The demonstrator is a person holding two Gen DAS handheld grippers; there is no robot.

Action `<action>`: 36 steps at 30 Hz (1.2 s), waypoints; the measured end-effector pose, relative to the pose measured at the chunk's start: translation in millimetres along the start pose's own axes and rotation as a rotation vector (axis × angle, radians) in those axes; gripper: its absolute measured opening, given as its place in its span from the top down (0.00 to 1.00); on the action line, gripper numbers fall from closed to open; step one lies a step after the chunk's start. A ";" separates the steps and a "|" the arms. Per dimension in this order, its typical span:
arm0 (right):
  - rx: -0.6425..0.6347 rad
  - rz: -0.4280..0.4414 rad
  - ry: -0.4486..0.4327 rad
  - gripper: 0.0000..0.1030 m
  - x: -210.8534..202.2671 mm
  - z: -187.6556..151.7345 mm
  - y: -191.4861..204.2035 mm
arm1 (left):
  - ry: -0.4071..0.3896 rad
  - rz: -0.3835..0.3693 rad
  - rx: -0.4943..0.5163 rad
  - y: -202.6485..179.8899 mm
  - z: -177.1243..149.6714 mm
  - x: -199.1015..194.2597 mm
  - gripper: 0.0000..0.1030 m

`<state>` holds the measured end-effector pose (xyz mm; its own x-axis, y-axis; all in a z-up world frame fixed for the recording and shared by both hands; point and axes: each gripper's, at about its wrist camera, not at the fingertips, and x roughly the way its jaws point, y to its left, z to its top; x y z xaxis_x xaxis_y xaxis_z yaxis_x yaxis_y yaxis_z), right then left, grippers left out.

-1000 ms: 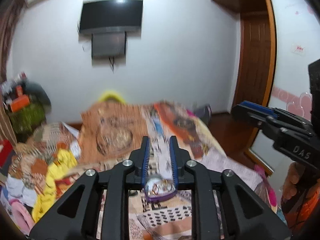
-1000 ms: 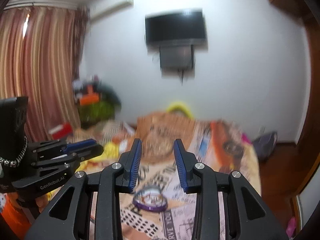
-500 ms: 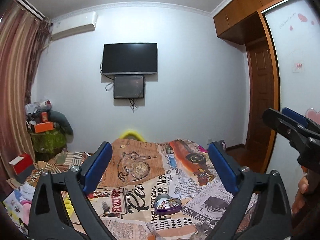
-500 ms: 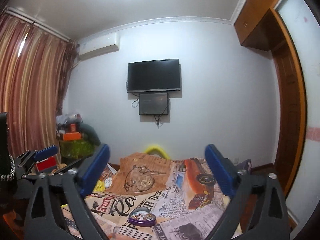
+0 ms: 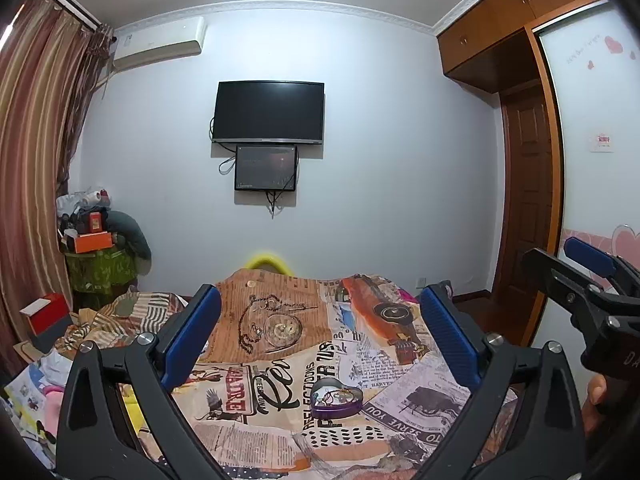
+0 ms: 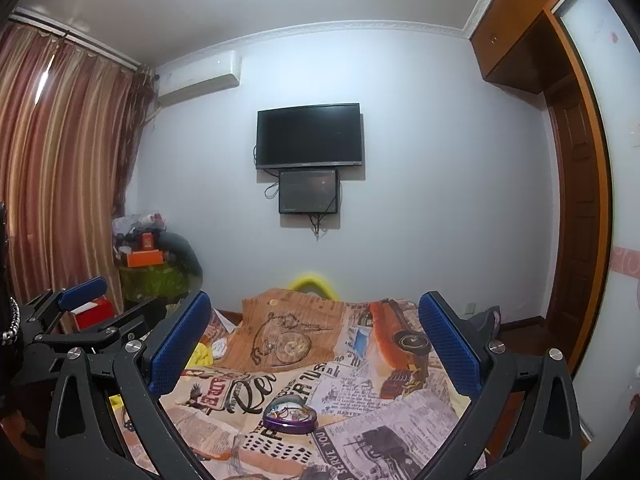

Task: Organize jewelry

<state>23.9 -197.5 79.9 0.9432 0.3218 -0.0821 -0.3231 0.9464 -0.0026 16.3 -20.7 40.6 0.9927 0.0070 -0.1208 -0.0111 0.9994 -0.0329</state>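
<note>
Both claws have swung wide apart since a second ago, when each sat nearly closed and low over the bed; the views have also lifted, so the whole room shows. Neither holds anything.

Nearest, the left gripper [image 5: 320,344] has its blue pads [image 5: 192,332] spread well apart, and the right gripper [image 6: 316,344] is spread just as wide. Between and below each pair of fingers lies the purple heart-shaped tin [image 5: 337,398], lidless, with small jewelry pieces inside, resting on the newspaper-print bedspread [image 5: 256,384]. In the left wrist view the tin sits slightly right of the claw's centre line; in the right wrist view the tin [image 6: 289,419] sits slightly left of centre. So it lies ahead of and between the two hands, about equally near to each, its broad side turned across the view.

Each hand is held level, pointing along the bed toward the far wall, side by side, the right gripper's fingers showing at the right edge of the left view.

Farther off are the wall television [image 5: 268,112], the striped curtain [image 6: 60,184] at left and the wooden door [image 5: 524,208] at right.
</note>
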 end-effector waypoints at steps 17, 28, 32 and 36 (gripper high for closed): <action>-0.003 -0.012 0.051 0.00 0.5 -3.9 -0.4 | 0.041 -0.005 -0.008 -1.2 -6.8 6.9 0.03; -0.001 -0.013 0.061 0.00 -0.5 -0.4 -0.9 | 0.047 -0.011 -0.011 -0.6 -6.4 7.1 0.03; 0.003 -0.013 0.064 0.00 -0.6 0.6 -1.6 | 0.048 -0.014 -0.014 -1.1 -6.4 7.8 0.03; 0.004 -0.012 0.066 0.00 -0.3 -0.4 -1.5 | 0.049 -0.017 -0.013 -1.7 -7.2 8.1 0.03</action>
<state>24.0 -199.0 79.6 0.9400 0.3077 -0.1473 -0.3110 0.9504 0.0004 23.5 -22.6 32.5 0.9856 -0.0123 -0.1687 0.0041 0.9988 -0.0487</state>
